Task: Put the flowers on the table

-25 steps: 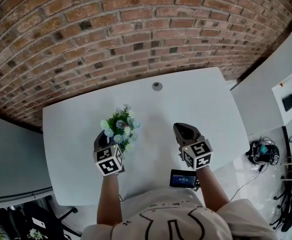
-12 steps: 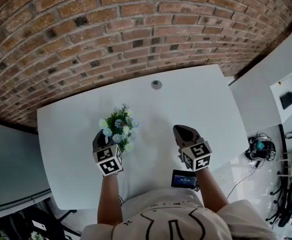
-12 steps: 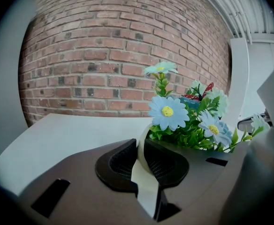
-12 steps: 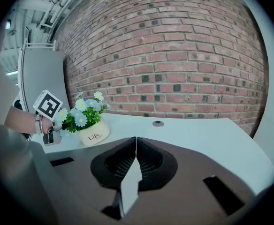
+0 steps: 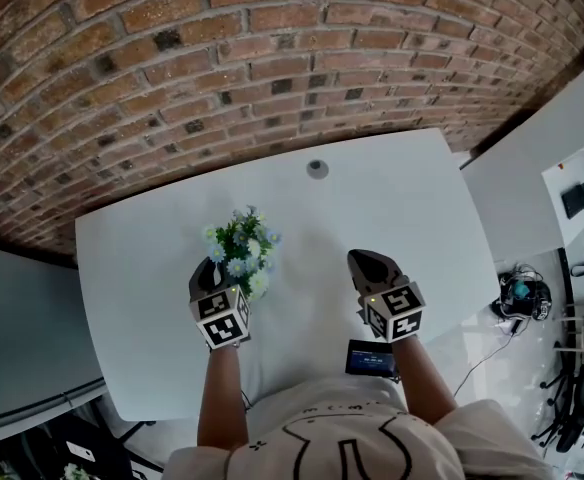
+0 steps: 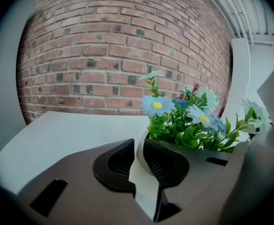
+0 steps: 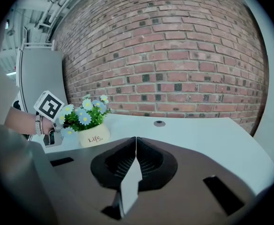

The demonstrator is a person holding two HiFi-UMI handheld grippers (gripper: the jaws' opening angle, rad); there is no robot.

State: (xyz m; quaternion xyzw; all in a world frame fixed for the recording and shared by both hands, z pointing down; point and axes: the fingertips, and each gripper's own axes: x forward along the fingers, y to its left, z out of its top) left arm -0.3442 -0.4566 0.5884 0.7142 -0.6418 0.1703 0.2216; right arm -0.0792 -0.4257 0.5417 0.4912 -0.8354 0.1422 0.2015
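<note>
Brick wall (image 5: pixel 272 58) backs a white table (image 5: pixel 392 198). The flowers (image 5: pixel 242 253) stand on the table's near half. They are blue and white blooms over green leaves in a cream pot (image 7: pixel 94 136) printed "Life", and its base appears to rest on the surface. Just nearer the person than the pot, the left gripper (image 5: pixel 208 276) pinches the pot's wall between its jaws. Well to the pot's right, the right gripper (image 5: pixel 370 261) hovers with jaws pressed together on nothing. Beyond the pot, toward the wall, a round grey cap (image 5: pixel 317 169) sits in the tabletop.
</note>
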